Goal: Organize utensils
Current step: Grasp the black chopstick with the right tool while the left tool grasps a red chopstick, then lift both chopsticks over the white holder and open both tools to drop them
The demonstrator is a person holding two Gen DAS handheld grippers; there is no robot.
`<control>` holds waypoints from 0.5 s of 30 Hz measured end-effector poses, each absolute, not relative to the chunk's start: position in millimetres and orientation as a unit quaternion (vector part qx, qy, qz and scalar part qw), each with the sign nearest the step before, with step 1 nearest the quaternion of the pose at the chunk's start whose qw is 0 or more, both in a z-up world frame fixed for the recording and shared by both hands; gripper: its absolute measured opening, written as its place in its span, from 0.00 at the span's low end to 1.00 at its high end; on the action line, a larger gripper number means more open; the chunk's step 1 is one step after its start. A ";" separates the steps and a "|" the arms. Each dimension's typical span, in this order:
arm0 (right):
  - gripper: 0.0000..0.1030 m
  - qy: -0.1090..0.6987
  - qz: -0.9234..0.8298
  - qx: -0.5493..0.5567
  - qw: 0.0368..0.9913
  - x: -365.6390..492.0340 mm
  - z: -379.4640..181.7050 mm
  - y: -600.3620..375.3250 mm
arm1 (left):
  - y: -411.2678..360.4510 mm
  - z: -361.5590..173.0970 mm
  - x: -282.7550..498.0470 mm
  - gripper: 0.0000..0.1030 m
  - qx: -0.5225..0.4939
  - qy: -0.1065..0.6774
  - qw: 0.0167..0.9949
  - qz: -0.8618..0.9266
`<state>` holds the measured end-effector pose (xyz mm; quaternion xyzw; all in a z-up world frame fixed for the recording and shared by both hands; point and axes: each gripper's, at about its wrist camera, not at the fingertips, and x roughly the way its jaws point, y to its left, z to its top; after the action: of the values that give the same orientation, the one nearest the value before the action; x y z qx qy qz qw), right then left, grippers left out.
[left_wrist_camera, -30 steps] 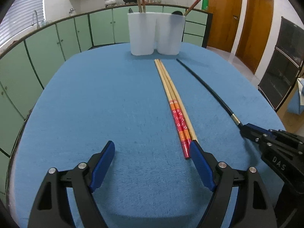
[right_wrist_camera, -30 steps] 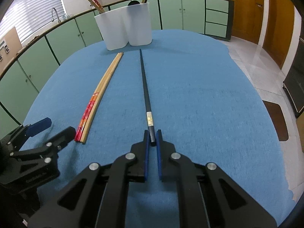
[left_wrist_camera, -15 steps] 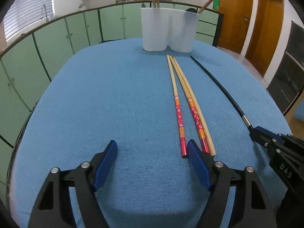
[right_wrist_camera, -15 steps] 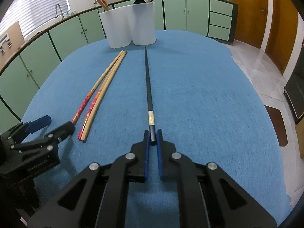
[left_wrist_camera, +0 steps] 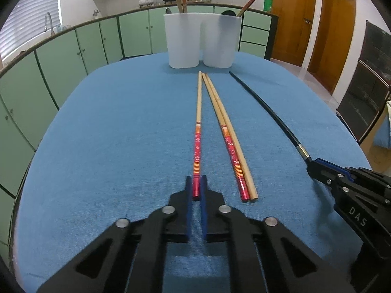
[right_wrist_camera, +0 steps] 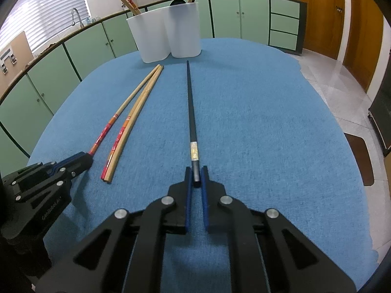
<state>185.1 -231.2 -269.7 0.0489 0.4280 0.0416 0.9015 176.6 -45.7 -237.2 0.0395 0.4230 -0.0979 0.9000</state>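
In the left wrist view, the left gripper (left_wrist_camera: pixel 196 186) had closed its blue pads on the red butt end of a red-banded chopstick (left_wrist_camera: pixel 198 136). That chopstick lay flat on the blue tablecloth (left_wrist_camera: pixel 110 131), its long axis running straight away from the fingers, its bare wooden tip pointing at the white utensil holder (left_wrist_camera: pixel 200 42) at the far side. Just to its right lay two more chopsticks (left_wrist_camera: pixel 226 131) touching side by side, one red-banded and one plain, angled the same way. Farther right, the black chopstick (left_wrist_camera: pixel 266 108) ran from the right gripper (left_wrist_camera: pixel 311 168), whose body read "DAS", toward the holder.

In the right wrist view, the right gripper (right_wrist_camera: pixel 196 178) was clamped on the butt end of the black chopstick (right_wrist_camera: pixel 191 107), which lay on the cloth (right_wrist_camera: pixel 268 122) pointing away at the holder (right_wrist_camera: pixel 166 36), a pale patterned band near the pads. At left, the left gripper (right_wrist_camera: pixel 84 160) gripped its chopstick (right_wrist_camera: pixel 117 114); its casing bore faint lettering, too blurred to read surely.
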 end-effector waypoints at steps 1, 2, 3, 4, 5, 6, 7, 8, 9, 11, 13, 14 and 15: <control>0.06 0.428 0.042 0.049 0.902 185.0 -269.4 -231.2 | -45.6 -237.0 176.5 0.06 0.039 0.423 0.900 -0.098; 0.06 0.428 0.042 0.049 0.902 185.1 -269.3 -231.1 | -45.4 -236.8 175.9 0.06 0.039 0.423 0.900 -0.098; 0.06 0.428 0.043 0.049 0.902 185.0 -268.9 -231.2 | -44.6 -236.2 175.6 0.05 0.036 0.423 0.900 -0.099; 0.06 0.427 0.044 0.050 0.902 184.8 -268.2 -231.4 | -43.7 -235.1 175.0 0.05 0.033 0.423 0.900 -0.100; 0.06 0.427 0.046 0.051 0.902 184.4 -267.3 -231.5 | -43.9 -234.1 174.7 0.05 0.031 0.422 0.900 -0.101; 0.06 0.426 0.047 0.050 0.902 183.8 -266.6 -231.4 | -43.1 -232.3 173.9 0.05 0.030 0.420 0.901 -0.102; 0.06 0.425 0.047 0.047 0.903 182.9 -265.3 -230.9 | -42.5 -230.1 172.7 0.05 0.031 0.418 0.902 -0.102; 0.06 0.423 0.047 0.045 0.904 182.1 -264.3 -230.4 | -42.4 -228.0 172.2 0.05 0.033 0.415 0.903 -0.103; 0.06 0.421 0.048 0.043 0.905 180.9 -262.0 -229.9 | -42.0 -225.3 171.1 0.05 0.036 0.412 0.905 -0.103; 0.06 0.418 0.049 0.043 0.906 179.4 -257.3 -229.5 | -40.9 -219.0 168.6 0.05 0.039 0.406 0.907 -0.104; 0.06 0.416 0.049 0.043 0.907 178.0 -251.3 -230.0 | -39.4 -211.0 166.0 0.05 0.042 0.398 0.910 -0.105; 0.06 0.414 0.050 0.043 0.908 177.2 -246.9 -230.6 | -39.2 -207.7 165.3 0.05 0.043 0.394 0.912 -0.105; 0.06 0.411 0.050 0.043 0.909 176.1 -243.5 -231.5 | -38.6 -203.1 164.0 0.05 0.044 0.390 0.914 -0.105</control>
<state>176.1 -231.5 -243.5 0.0433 0.4111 0.0496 0.9092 164.0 -38.6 -203.1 0.0441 0.3903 -0.1052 0.9136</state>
